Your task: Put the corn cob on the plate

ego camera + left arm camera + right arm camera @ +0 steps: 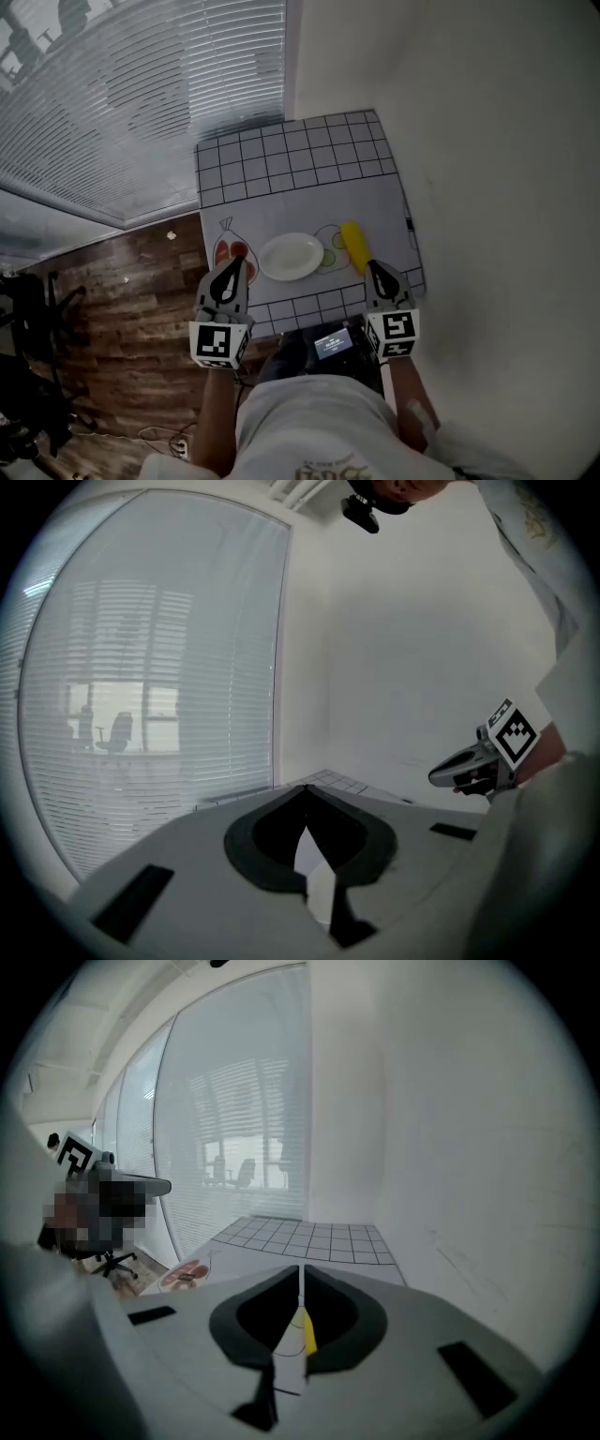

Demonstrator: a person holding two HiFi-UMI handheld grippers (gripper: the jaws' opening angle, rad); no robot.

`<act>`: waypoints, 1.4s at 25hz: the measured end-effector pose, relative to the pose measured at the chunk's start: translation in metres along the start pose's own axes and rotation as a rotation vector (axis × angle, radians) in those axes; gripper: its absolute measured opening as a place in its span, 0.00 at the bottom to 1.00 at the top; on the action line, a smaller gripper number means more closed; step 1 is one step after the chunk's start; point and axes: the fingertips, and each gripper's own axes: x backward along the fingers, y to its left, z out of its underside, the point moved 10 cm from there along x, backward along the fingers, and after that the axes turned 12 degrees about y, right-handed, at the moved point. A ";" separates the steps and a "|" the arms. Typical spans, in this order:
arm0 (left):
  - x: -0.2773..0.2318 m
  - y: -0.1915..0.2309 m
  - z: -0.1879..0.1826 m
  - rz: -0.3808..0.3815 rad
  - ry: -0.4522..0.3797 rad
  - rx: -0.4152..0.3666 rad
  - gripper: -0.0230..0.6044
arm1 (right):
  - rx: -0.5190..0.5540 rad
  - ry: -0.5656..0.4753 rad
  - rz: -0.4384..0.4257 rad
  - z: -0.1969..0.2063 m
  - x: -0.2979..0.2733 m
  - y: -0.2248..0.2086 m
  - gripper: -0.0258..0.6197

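The yellow corn cob [354, 246] lies on the table mat just right of the empty white plate [291, 256]. My right gripper [372, 266] hovers at the near end of the cob, jaws shut and empty. In the right gripper view its jaws [300, 1269] meet at the tips, and a sliver of the corn cob [307, 1333] shows through the slit below. My left gripper [234, 262] hangs at the plate's left over the mat's near left edge, shut and holding nothing. In the left gripper view its jaws [304, 791] are pressed together.
The mat [300, 159] has a black grid border and printed food pictures, red ones [232, 251] left of the plate and green ones [334, 251] at its right. A white wall runs along the right, window blinds [141, 84] at the left. Wooden floor [141, 281] lies beside the table.
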 end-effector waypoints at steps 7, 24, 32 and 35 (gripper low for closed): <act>-0.023 -0.020 0.003 0.017 0.025 0.029 0.05 | 0.014 0.036 -0.048 -0.001 -0.020 -0.014 0.05; -0.080 -0.054 0.029 0.115 0.111 0.047 0.05 | 0.038 0.131 -0.096 0.027 -0.047 -0.028 0.05; -0.104 -0.074 0.044 0.212 0.183 -0.035 0.05 | 0.043 0.181 -0.094 0.044 -0.056 -0.034 0.05; -0.110 -0.078 0.051 0.234 0.199 -0.035 0.05 | 0.025 0.192 -0.094 0.050 -0.061 -0.035 0.05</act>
